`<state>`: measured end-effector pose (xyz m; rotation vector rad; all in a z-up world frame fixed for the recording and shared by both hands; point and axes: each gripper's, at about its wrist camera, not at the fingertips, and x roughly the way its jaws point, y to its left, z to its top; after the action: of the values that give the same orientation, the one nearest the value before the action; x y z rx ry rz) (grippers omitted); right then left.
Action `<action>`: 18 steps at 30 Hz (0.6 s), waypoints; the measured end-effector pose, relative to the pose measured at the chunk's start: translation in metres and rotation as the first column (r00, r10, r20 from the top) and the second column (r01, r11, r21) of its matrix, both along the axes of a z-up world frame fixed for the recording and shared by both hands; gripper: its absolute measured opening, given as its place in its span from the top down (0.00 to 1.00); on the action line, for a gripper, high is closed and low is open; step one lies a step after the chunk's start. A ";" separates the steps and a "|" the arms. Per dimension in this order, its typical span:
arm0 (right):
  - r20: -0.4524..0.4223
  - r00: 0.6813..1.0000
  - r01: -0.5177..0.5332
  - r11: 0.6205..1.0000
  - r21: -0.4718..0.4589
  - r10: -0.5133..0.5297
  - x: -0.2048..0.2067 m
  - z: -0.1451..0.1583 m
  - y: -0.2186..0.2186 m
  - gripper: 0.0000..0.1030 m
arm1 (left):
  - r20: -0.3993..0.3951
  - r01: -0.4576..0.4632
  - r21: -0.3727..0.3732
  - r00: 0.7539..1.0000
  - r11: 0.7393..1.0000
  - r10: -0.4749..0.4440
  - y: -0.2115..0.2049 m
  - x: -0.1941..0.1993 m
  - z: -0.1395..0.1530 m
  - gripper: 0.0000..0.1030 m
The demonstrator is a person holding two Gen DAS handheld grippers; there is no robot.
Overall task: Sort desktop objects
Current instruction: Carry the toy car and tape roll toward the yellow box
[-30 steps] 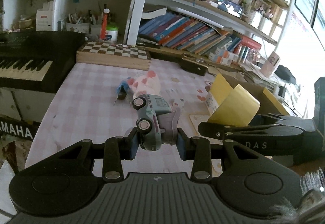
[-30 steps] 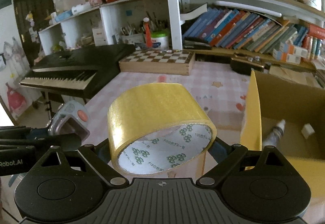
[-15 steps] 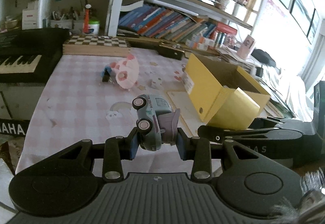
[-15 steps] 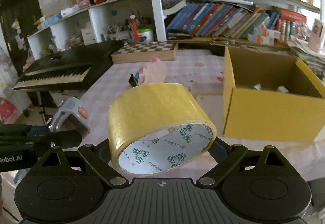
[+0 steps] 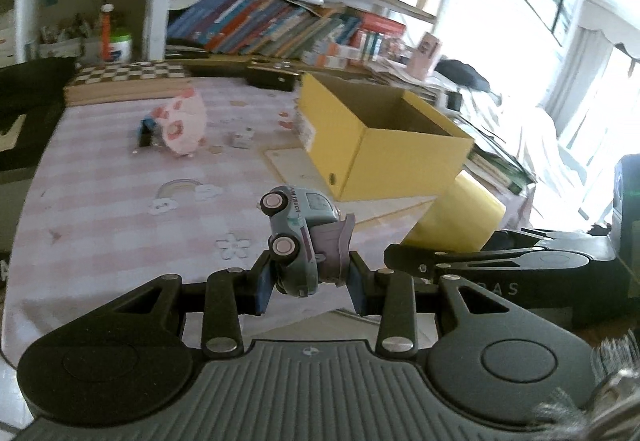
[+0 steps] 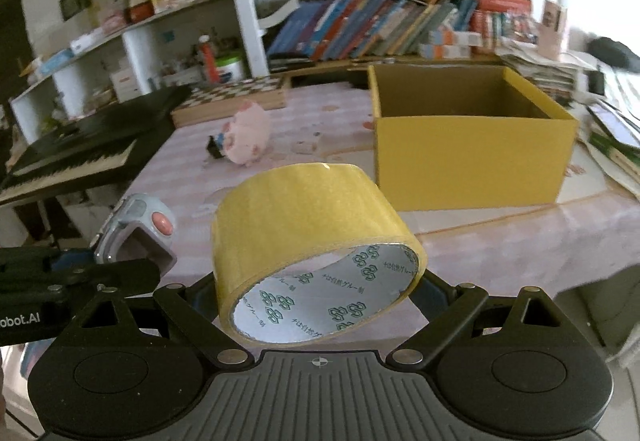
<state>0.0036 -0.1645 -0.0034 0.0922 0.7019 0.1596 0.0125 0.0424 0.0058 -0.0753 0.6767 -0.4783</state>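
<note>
both grippers are full and raised near the table's edge: the left gripper (image 5: 308, 287) clamps a toy car (image 5: 301, 237), the right gripper (image 6: 320, 293) a tape roll (image 6: 308, 225). beyond them the yellow box (image 6: 472, 157) stands open on the table (image 5: 120, 209), its contents hidden.

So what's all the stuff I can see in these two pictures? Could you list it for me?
Toy car: one, pale blue, gripped on its side in the left gripper.
Tape roll: one, yellow, held in the right gripper.
Box: one, yellow cardboard, open top, on the table's right side.
Plush toy: one, pink, lying mid-table.
Chessboard: one, brown checkered, at the table's far edge.
Keyboard: one, black, left of the table.
Books: many, mixed colours, on the shelf behind.
Tablecloth: one, pink checked.
Left gripper: black, shut.
Right gripper: black, shut.
</note>
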 end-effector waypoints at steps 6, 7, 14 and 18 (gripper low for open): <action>-0.003 0.999 0.048 0.999 -0.008 -0.048 -0.006 -0.001 -0.011 0.08 | 0.001 0.052 -0.004 0.999 0.999 -0.052 -0.014 0.007 -0.001 0.66; -0.003 0.998 0.057 0.998 -0.008 -0.057 -0.007 -0.001 -0.014 0.08 | 0.000 0.060 -0.005 0.998 0.998 -0.060 -0.015 0.008 -0.002 0.66; -0.008 0.993 0.117 0.993 -0.013 -0.117 -0.008 -0.002 -0.035 0.08 | -0.008 0.137 -0.005 0.991 0.991 -0.137 -0.042 0.015 -0.004 0.66; -0.013 0.990 0.143 0.990 -0.013 -0.143 -0.004 -0.002 -0.048 0.08 | -0.008 0.167 -0.004 0.986 0.986 -0.167 -0.056 0.022 -0.004 0.66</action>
<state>-0.0001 -0.2124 -0.0051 0.1317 0.7073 0.0175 0.0350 -0.0132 0.0014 -0.0237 0.6938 -0.6409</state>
